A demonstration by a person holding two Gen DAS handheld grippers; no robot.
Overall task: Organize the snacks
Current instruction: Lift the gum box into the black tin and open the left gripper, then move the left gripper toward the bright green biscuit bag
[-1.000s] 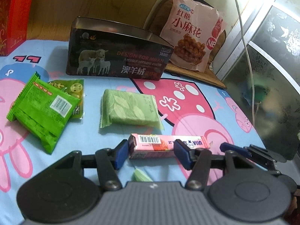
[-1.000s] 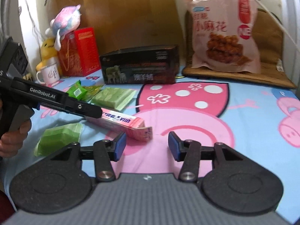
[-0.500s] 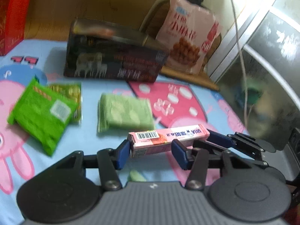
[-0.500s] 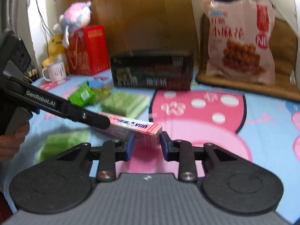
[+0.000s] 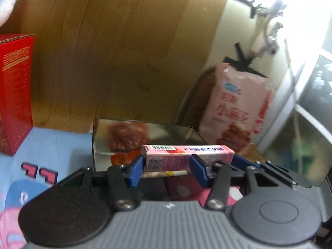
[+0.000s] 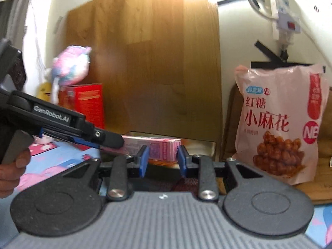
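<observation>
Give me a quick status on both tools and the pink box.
Left tool and right tool both shut on the pink box, one at each end. Box held over the open tin. Nothing blocking the drop.

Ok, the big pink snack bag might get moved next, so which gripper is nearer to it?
Right. The right gripper grips the pink box at the end on the side of the big pink snack bag; the left gripper grips the other end, farther away.

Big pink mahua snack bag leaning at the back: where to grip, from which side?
Grip the pink snack bag at its flat top seam, coming from the front and above. It leans upright with its top edge free, while its bulging, filled lower body probably exceeds the jaw span.
</observation>
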